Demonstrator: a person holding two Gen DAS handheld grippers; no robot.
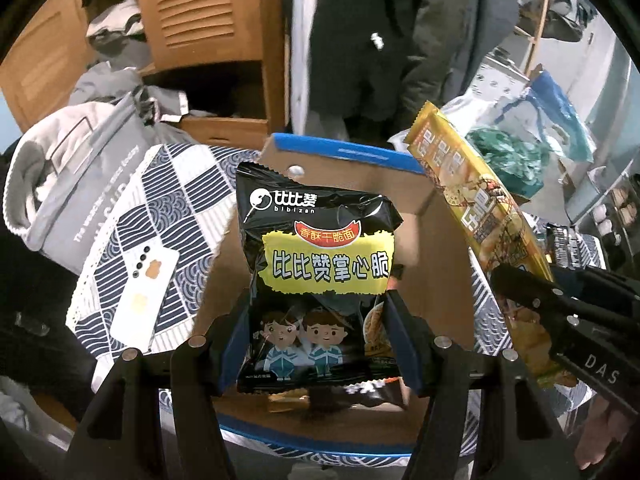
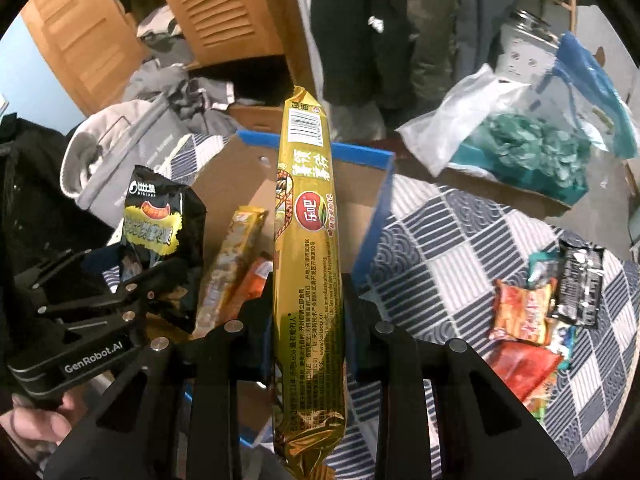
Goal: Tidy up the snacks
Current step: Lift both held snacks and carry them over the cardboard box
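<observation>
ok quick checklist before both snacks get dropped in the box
1. Left tongs grip the black snack bag: ok.
2. Right tongs grip the long gold packet: ok.
3. Both snacks over the cardboard box: ok.
4. Free floor inside the box beside the packets already there: ok.
5. Loose snacks waiting on the patterned cloth: not ok.
6. Phone clear of the box: ok.

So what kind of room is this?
Probably a bedroom. There's a wooden wardrobe with slatted doors, dark coats hanging, and a blue-and-white patterned bedspread where the blue-edged cardboard box sits.
</observation>
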